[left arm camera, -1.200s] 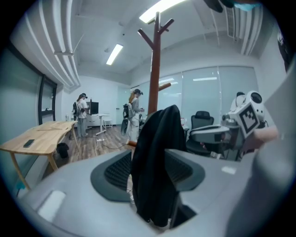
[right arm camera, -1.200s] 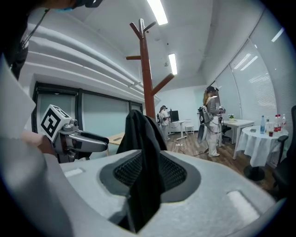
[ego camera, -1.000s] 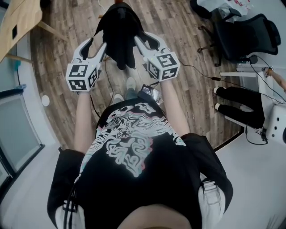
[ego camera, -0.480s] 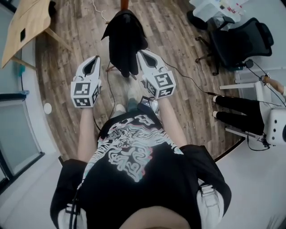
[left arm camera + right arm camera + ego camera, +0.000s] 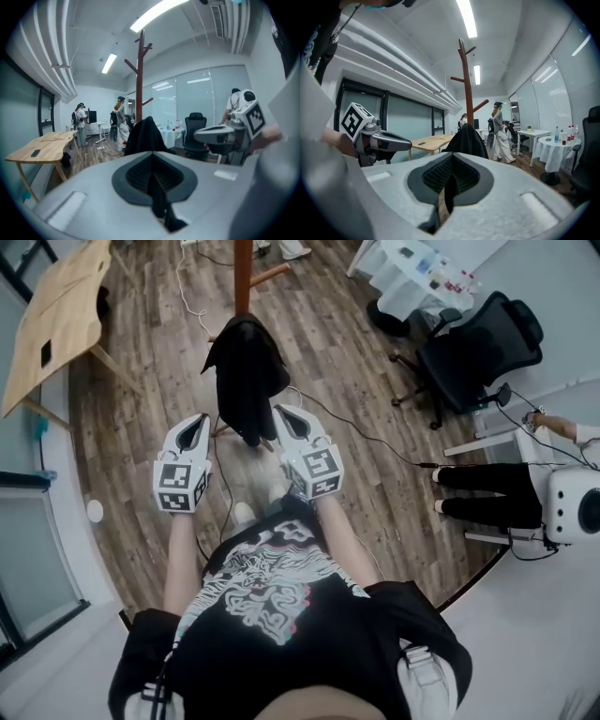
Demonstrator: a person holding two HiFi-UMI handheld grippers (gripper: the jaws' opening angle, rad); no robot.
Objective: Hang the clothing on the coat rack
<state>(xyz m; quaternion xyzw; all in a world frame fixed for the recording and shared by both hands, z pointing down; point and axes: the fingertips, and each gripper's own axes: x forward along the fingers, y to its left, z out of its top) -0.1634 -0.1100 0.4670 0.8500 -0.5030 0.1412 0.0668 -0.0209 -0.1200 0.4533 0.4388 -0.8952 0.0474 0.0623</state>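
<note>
**Black garment on the coat rack, both claws shut and empty**

The wooden desk (image 5: 56,324) stands off to the left, well apart from the work. The left claw (image 5: 193,427) has its jaws pressed together with nothing between them. It points at the black garment (image 5: 246,381) from just beside its lower edge, and I judge it is closed because it has no load to carry. The garment hangs in a peak against the pole of the coat rack (image 5: 243,273), seemingly caught over a low peg, so its weight drops straight down and it needs no support. The right claw (image 5: 287,420), just right of the hem, is likewise closed on nothing. An office chair (image 5: 473,348) sits well to the right. The hanging looks done.
</note>
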